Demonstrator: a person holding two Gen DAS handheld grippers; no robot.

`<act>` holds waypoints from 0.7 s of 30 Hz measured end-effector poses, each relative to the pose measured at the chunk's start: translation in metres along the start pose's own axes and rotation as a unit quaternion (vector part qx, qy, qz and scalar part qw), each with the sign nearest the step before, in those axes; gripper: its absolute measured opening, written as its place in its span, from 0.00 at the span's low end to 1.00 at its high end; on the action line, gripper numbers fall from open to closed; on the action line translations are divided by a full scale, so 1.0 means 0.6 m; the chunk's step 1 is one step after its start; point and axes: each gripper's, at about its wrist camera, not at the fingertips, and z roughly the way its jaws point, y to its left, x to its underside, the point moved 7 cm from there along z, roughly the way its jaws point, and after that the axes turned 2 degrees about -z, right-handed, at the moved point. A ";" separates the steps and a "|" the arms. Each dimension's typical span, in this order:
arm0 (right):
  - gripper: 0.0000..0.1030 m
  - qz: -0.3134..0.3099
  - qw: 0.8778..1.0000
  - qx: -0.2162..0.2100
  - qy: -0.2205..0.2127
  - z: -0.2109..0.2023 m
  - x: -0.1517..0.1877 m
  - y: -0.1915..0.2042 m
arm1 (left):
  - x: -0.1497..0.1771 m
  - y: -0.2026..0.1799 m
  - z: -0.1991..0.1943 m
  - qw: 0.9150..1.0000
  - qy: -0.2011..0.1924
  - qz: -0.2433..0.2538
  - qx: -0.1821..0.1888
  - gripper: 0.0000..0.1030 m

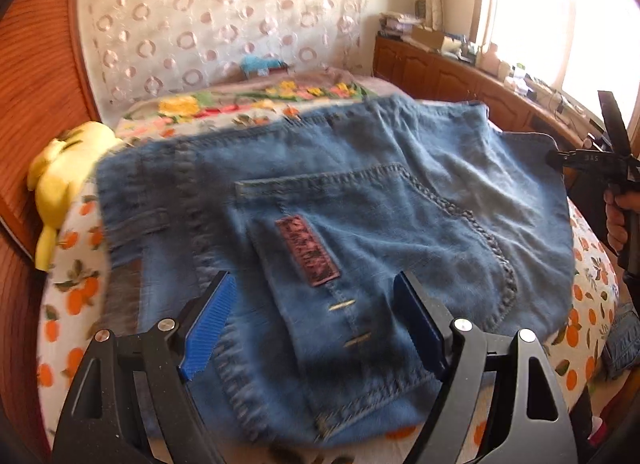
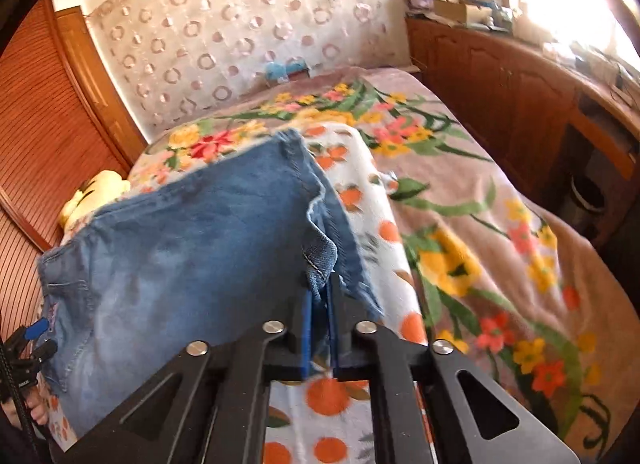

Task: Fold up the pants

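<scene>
The pants (image 1: 340, 216) are blue denim, washed pale in places, and they lie folded in a thick, roughly square pile on the bed (image 2: 500, 232), on a soft white cover printed with oranges (image 1: 68, 296) that runs along the bed's near edge. In the left wrist view the top layer shows a back pocket with double stitching, a dark red rectangular patch (image 1: 307, 250) with rough edges, and a curved braided seam on the right. The left tongs (image 1: 316, 324) stand wide apart just above the near part of this pile; their blue ribbed pads (image 1: 208, 328) touch no cloth as far as I can see. This view also shows a soft yellow toy (image 1: 60, 176) by the bed's left edge, against the ribbed wooden panel (image 1: 36, 76), and a person's hand (image 1: 618, 216) with the other black tool at the right edge. The right wrist view shows what the left one does not: the right tongs (image 2: 320, 328) are closed on a bunched fold of denim with a frayed hem, and the cloth rises in a taut slope from the pile toward the pads. Here one sees also the fleecy beige blanket with large yellow and red flowers (image 2: 452, 264) that covers the far and right part of the bed, and a small blue object (image 2: 280, 71) at the far edge, below the lace curtain with ring pattern (image 2: 224, 24). A wooden cabinet (image 2: 500, 76) stands along the bed's right side.
</scene>
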 end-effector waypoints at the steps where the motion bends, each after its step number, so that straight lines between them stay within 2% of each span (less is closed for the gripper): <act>1: 0.03 -0.007 1.000 -0.006 -0.007 -0.003 -0.003 0.013 | 0.000 0.005 -0.013 1.000 -0.008 -0.001 -0.004 0.79; 6: 0.03 -0.045 0.996 -0.064 -0.033 -0.033 -0.027 0.111 | 0.001 0.042 -0.060 0.999 -0.037 -0.023 -0.010 0.79; 12: 0.03 -0.114 0.981 -0.151 -0.035 -0.042 -0.027 0.299 | 0.009 0.111 -0.099 0.997 -0.050 -0.055 -0.034 0.79; 17: 0.03 -0.164 0.957 -0.239 -0.015 -0.055 0.026 0.466 | 0.023 0.160 -0.125 0.994 -0.056 -0.080 -0.052 0.79; 21: 0.03 -0.207 0.938 -0.279 0.010 -0.069 0.097 0.546 | 0.036 0.182 -0.132 0.993 -0.054 -0.087 -0.056 0.79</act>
